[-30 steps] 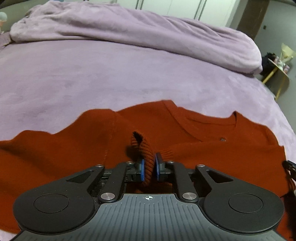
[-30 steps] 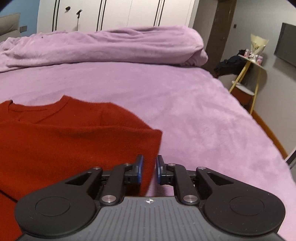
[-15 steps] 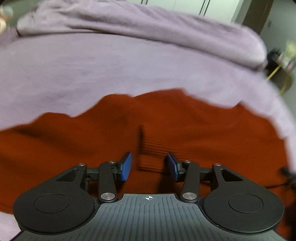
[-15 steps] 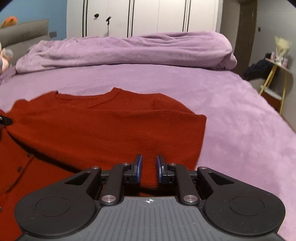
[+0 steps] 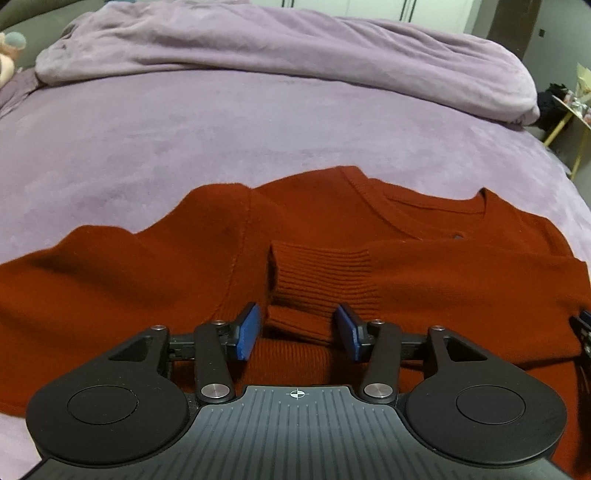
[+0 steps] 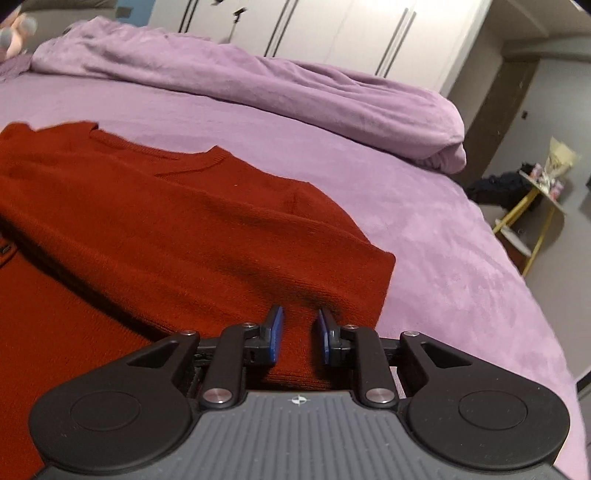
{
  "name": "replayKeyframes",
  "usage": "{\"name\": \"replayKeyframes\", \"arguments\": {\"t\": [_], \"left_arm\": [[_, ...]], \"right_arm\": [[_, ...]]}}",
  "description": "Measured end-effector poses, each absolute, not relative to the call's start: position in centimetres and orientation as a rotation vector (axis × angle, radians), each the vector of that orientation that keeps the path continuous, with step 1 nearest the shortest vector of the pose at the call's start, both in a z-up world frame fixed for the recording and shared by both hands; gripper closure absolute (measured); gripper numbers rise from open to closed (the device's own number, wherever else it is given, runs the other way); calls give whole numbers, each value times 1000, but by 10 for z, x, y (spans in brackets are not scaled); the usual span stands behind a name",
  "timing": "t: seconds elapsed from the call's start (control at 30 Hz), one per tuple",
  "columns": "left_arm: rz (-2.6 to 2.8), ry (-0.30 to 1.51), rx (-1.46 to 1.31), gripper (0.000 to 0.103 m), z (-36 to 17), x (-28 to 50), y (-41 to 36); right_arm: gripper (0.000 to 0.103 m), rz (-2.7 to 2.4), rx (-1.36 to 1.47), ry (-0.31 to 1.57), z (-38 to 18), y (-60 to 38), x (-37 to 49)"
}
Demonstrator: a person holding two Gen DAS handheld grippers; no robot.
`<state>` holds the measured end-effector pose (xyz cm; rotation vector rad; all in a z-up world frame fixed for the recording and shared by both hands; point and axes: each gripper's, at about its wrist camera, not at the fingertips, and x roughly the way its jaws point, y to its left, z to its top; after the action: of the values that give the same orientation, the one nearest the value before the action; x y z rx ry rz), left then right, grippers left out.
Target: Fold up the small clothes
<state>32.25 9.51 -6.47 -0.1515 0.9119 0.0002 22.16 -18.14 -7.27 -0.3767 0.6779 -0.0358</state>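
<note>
Left gripper (image 5: pixel 297 330): jaws have just been opening, blue pads (image 5: pixel 246 330) now well apart. The ribbed cuff (image 5: pixel 321 280) of the sleeve lies between them on the garment, not pinched; neither pad presses on it. The cuff is folded over at its near end.

Right gripper (image 6: pixel 297 334): jaws have just been opening a little, the gap is narrow. A ridge of knit sits in the gap at the folded side of the red sweater (image 6: pixel 166 229). Can't tell for sure whether the pads still bite it; a sliver of space shows on each side, so it reads as released.

Sweater sits flat on the purple bedspread (image 5: pixel 184 122), near edge of the bed, collar (image 5: pixel 436 206) pointing away from both cameras. The sleeve is laid across the chest from the right-hand side of the left wrist view. In the right wrist view the folded edge ends in a square corner (image 6: pixel 384 258) just beyond the fingers, with bare bedspread past it.

Further back: a bunched purple duvet (image 6: pixel 258 85) across the bed. Behind it, white wardrobe doors (image 6: pixel 332 33). Off to the right, a small side table with yellow legs (image 6: pixel 532 221).
</note>
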Motion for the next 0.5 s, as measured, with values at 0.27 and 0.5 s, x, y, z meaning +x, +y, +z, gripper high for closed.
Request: {"name": "replayKeyframes", "arguments": {"t": [0.27, 0.5], "left_arm": [[-43, 882, -331, 30, -52, 292, 122], [-19, 848, -472, 26, -58, 245, 173]], "right_arm": [[67, -28, -262, 653, -53, -174, 173], [64, -29, -194, 723, -48, -168, 155]]}}
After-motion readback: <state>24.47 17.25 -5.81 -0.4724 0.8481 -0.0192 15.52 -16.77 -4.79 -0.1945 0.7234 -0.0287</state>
